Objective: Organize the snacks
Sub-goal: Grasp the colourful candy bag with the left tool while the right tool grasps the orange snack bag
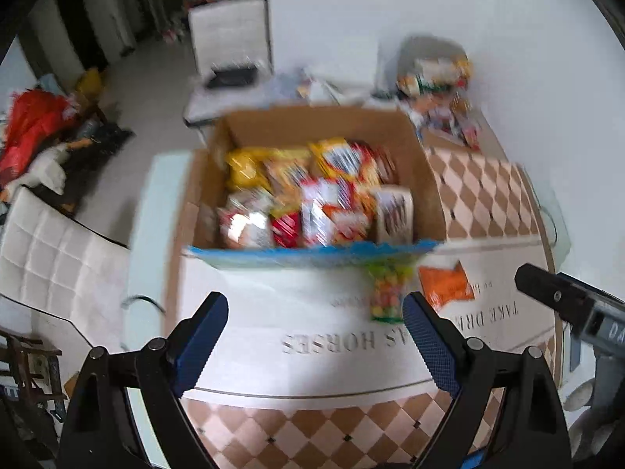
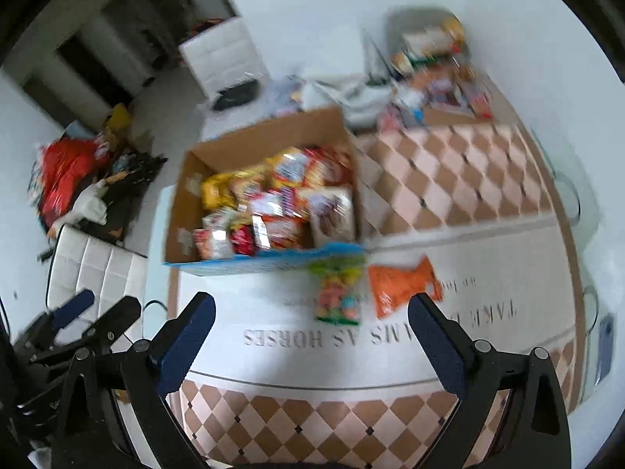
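A cardboard box [image 1: 425, 179] [image 2: 183, 211] full of snack packets stands on the table. In front of it lie a clear bag of coloured candies [image 1: 388, 293] [image 2: 338, 293] and an orange packet [image 1: 445, 285] [image 2: 402, 285]. My left gripper [image 1: 314, 336] is open and empty, hovering above the table short of the candies. My right gripper [image 2: 310, 336] is open and empty too, above the printed cloth. The right gripper shows at the right edge of the left wrist view [image 1: 562, 301]; the left one shows at the lower left of the right wrist view [image 2: 93, 312].
The table has a checked cloth [image 2: 449, 179] with a white printed band. More snacks and a bag [image 1: 441, 78] [image 2: 433, 62] are piled at the far end. White chairs [image 1: 50, 258] [image 2: 222, 54] stand around. A phone [image 2: 605, 348] lies at the right edge.
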The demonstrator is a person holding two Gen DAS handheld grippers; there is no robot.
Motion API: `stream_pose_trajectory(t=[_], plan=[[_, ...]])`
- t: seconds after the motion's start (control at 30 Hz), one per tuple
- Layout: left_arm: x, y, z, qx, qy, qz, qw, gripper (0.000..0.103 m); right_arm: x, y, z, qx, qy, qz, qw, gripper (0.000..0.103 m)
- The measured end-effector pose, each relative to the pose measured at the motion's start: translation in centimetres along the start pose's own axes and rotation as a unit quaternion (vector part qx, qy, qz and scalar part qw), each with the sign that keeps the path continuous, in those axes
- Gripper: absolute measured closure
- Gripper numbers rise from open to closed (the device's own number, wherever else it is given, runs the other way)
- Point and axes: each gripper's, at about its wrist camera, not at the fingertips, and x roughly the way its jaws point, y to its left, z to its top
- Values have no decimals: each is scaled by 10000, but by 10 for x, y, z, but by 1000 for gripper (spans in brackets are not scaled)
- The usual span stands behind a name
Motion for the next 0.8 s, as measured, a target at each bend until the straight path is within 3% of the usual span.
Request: stream_pose_trajectory(t=[0.13, 0.4, 0.6, 0.8], plan=[[65, -27, -1, 45, 650, -173, 9977, 11, 52, -62, 7, 673, 524, -65, 9963, 2], [177, -73, -3, 79, 1514, -255, 9881, 12, 152, -152, 2, 2176, 1346, 249, 9664, 2], [221, -88, -10, 32, 1821, -233, 9830, 12, 207, -183, -4, 3341, 1664, 476, 9265, 2], [230, -87, -21, -27, 1933, -178, 9810, 12, 246, -189, -2, 3970, 1846, 482, 8978, 3]])
